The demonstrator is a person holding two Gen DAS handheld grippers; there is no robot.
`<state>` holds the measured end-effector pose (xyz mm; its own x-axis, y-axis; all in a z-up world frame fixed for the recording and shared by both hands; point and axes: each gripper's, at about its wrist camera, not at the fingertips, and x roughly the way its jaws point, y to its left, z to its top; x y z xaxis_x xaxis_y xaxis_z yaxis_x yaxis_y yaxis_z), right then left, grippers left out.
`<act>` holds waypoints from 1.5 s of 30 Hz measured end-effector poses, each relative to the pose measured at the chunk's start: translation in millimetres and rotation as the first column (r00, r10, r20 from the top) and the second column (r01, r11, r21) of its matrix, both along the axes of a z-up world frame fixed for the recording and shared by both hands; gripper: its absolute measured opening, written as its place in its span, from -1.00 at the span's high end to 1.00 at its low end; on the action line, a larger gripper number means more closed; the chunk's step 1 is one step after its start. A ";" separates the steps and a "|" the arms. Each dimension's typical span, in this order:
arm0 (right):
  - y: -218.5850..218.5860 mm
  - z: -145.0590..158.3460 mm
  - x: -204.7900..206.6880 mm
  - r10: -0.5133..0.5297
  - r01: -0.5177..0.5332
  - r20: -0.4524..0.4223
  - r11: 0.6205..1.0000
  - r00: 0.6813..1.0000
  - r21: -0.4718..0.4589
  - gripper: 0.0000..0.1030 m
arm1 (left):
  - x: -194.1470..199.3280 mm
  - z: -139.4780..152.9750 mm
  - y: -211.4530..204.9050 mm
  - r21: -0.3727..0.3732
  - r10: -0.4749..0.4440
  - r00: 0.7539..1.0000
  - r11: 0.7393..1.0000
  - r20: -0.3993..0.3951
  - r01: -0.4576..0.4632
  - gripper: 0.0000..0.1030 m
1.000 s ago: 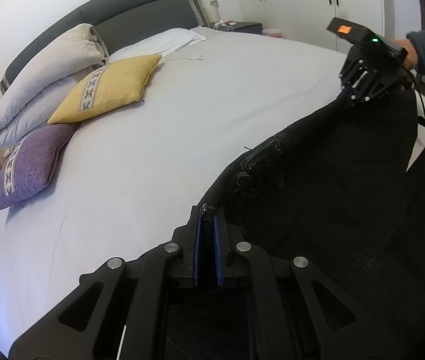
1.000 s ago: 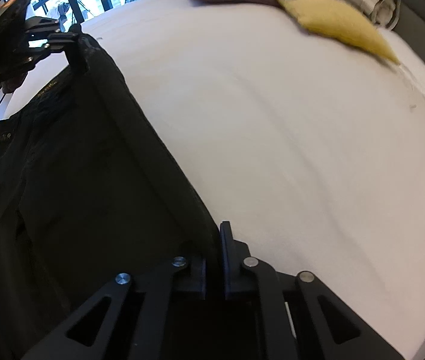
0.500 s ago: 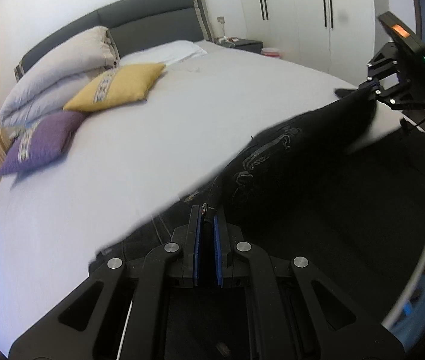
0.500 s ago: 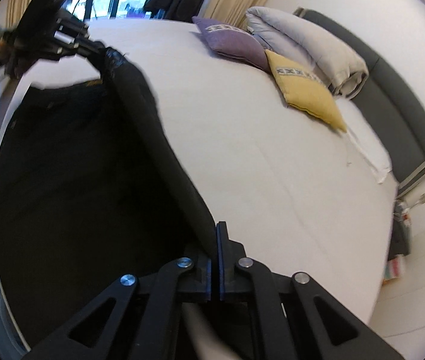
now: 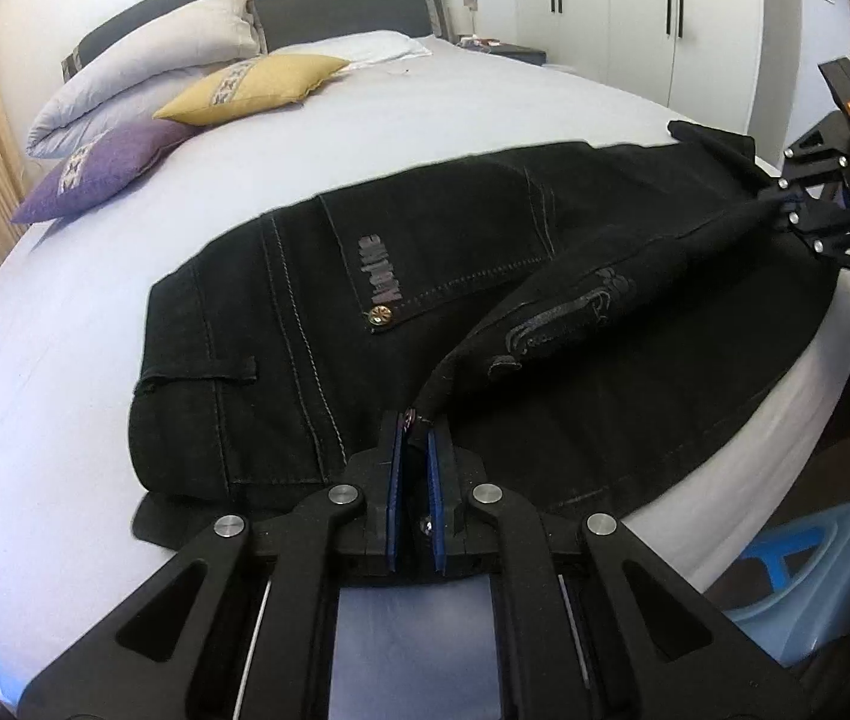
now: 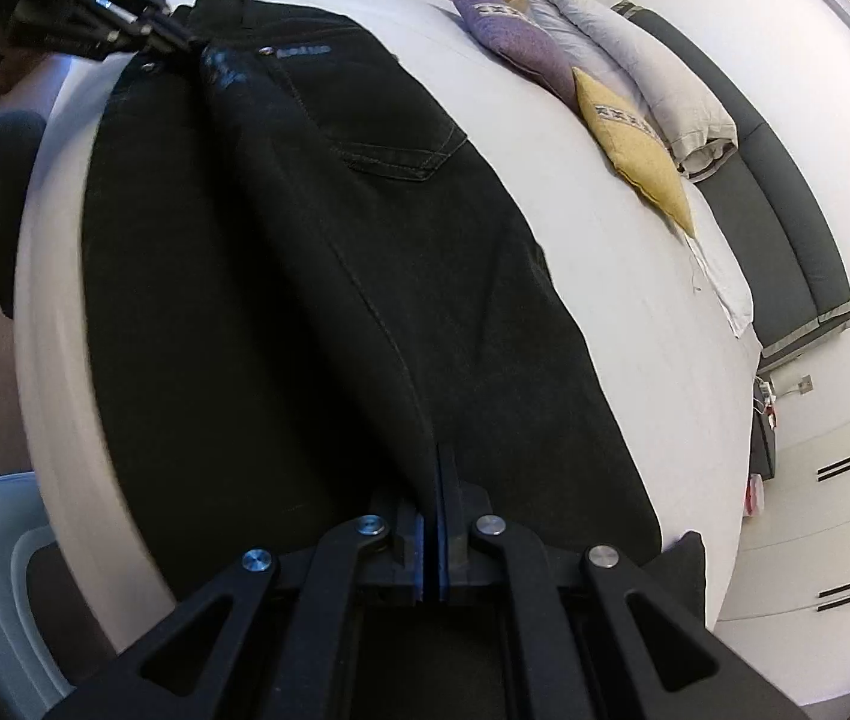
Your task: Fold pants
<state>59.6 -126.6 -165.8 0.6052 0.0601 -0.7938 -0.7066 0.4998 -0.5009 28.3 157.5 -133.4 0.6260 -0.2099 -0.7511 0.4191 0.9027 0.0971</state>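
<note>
Black jeans (image 5: pixel 317 312) lie across the near edge of the white bed (image 5: pixel 125 192), back pocket and waistband up. My left gripper (image 5: pixel 414 438) is shut on a raised fold of the jeans near the waistband. My right gripper (image 6: pixel 438 474) is shut on the same fold further along the jeans (image 6: pixel 317 252). The fold stretches taut between them, just above the fabric lying flat. The right gripper also shows in the left wrist view (image 5: pixel 784 204), the left one in the right wrist view (image 6: pixel 179 45).
A purple pillow (image 5: pixel 101 171), a yellow pillow (image 5: pixel 251 89) and a rolled grey duvet (image 5: pixel 143 75) lie by the dark headboard (image 5: pixel 335 6). White wardrobes (image 5: pixel 634 6) stand behind. A pale blue plastic stool (image 5: pixel 808 564) stands beside the bed edge.
Both grippers have carried the jeans from hanging over the bed edge onto the bed. The jeans now lie spread on the sheet, with the held fold lowered close to them.
</note>
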 end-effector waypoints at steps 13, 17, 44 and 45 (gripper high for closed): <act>21.3 -25.5 -39.8 0.055 -0.050 0.057 0.995 0.997 -0.087 0.94 | -20.3 -5.7 -10.7 0.191 -0.133 0.991 0.973 0.012 0.128 0.88; 13.0 -22.0 -36.0 0.007 0.000 0.081 0.997 0.997 -0.080 0.94 | -37.9 -7.5 -4.2 0.212 -0.161 0.987 0.965 0.009 0.155 0.88; -1.7 -21.6 -70.9 -0.086 0.094 0.145 0.995 0.986 -0.044 0.01 | -37.5 24.7 23.8 0.148 -0.026 0.999 0.989 -0.025 0.030 0.73; -5.1 -13.9 -73.4 -0.096 0.097 0.136 0.995 0.986 -0.005 -0.04 | -34.6 35.6 17.6 0.108 -0.011 1.000 0.994 0.003 0.011 0.73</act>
